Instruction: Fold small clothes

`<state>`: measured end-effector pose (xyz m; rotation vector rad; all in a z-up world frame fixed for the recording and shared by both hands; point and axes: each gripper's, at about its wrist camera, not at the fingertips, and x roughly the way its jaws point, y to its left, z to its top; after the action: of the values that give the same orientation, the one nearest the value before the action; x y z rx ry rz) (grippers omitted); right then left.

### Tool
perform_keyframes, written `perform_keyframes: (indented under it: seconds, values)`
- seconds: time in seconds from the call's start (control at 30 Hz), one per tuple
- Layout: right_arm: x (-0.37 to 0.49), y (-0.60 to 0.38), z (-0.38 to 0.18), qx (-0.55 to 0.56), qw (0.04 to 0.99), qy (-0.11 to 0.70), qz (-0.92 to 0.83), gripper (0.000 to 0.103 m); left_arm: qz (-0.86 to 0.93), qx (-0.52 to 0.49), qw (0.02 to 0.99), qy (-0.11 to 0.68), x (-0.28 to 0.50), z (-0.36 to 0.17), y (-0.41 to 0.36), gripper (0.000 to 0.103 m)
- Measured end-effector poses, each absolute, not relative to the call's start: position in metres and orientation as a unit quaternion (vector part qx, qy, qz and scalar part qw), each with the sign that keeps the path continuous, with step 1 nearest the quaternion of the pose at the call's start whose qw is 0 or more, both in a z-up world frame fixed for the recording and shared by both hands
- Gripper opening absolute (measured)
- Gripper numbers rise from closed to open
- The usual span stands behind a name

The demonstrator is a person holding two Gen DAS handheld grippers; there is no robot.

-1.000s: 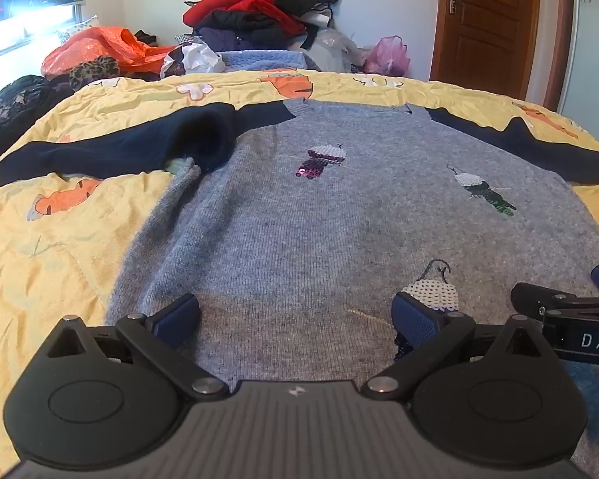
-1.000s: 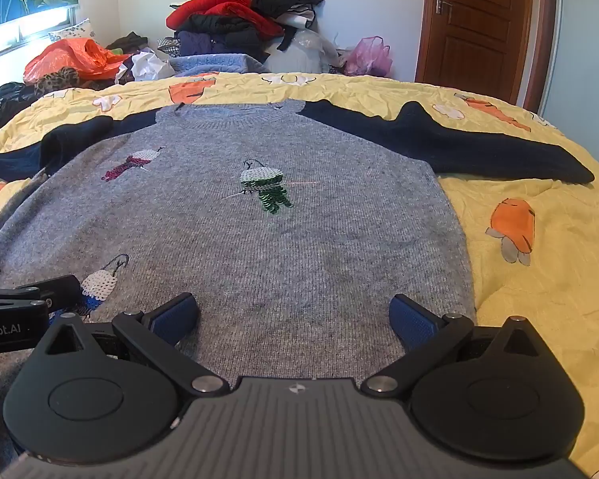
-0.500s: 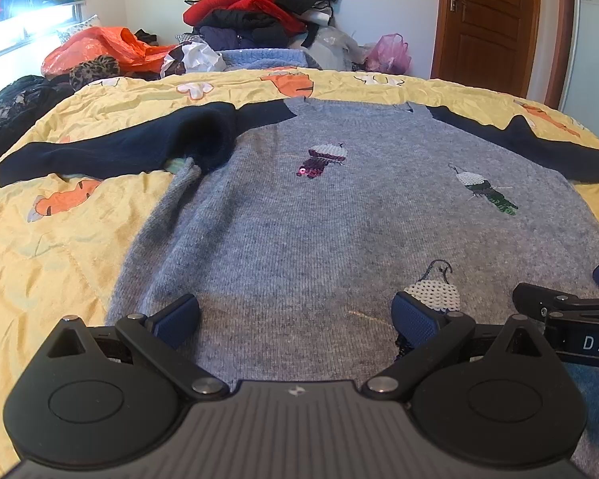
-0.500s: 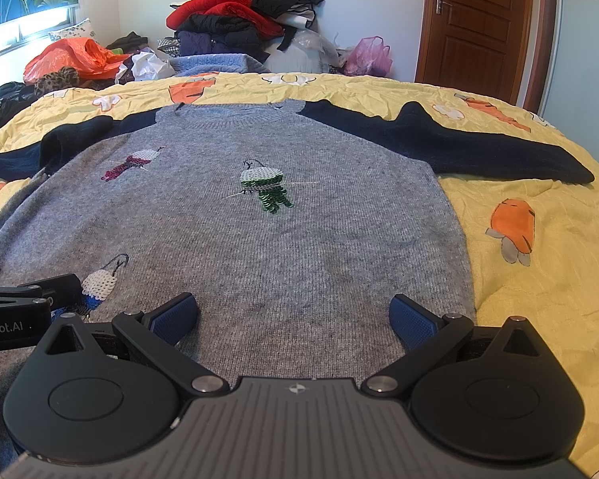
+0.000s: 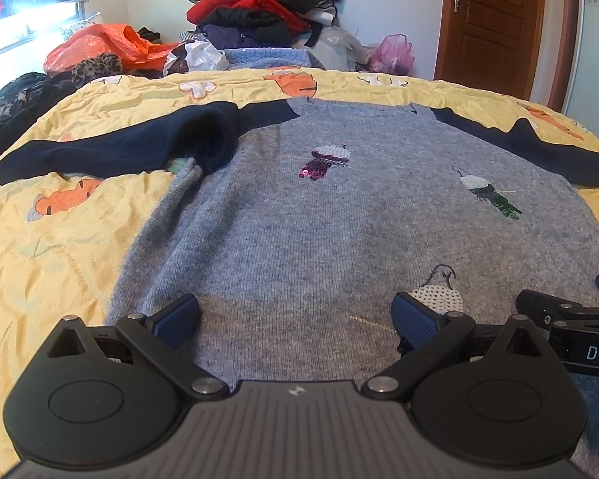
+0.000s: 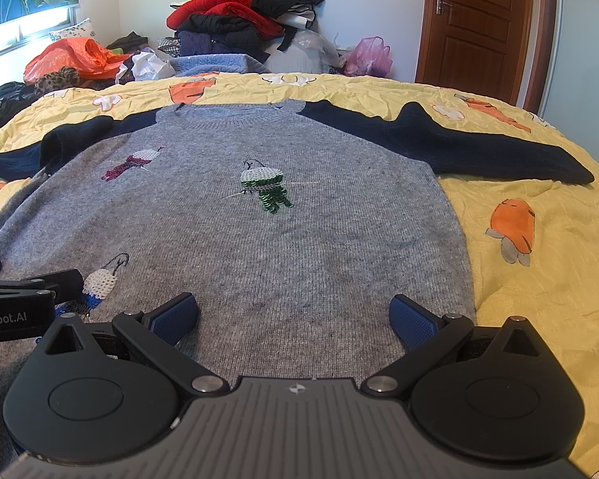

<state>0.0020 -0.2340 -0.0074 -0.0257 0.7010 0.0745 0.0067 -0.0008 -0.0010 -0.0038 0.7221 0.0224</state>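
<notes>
The left gripper (image 5: 295,315) has its blue fingers (image 5: 175,315) spread wide apart, and they hold nothing. They sit low over the bottom edge of the grey sweater (image 5: 339,231), but I cannot tell if they touch it. The right gripper (image 6: 293,315) is the same: its fingers (image 6: 413,321) are wide apart, with nothing between them but the grey wool below. The two grippers are side by side, close together. The sweater lies flat on the bed, face up, on a yellow quilt (image 6: 539,287) with orange carrot pictures. Its dark blue sleeves (image 6: 479,151) stretch out to each side. The left sleeve (image 5: 119,151) is bunched up near the shoulder. Little sparkly birds are sewn on the front: a pink one (image 5: 325,159), a green one (image 6: 265,189) and a white and blue one (image 6: 98,283) near the bottom edge. Behind the bed is a big pile of clothes (image 5: 259,12), an orange plastic bag (image 5: 100,44), a pink bag (image 6: 369,56) and a brown door (image 6: 483,20).
</notes>
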Motion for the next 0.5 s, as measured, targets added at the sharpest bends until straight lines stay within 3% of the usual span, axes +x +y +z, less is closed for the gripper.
perform_keyframes:
  seconds: [0.3, 0.5]
  values:
    - [0.013, -0.243, -0.002, -0.02, 0.935, 0.345, 0.08, 0.103, 0.012, 0.0, 0.936, 0.351, 0.005, -0.001, -0.001, 0.103]
    - [0.047, -0.305, 0.024, 0.019, 0.948, 0.307, 0.086, 0.103, 0.016, 0.004, 0.937, 0.349, 0.003, -0.001, -0.004, 0.103]
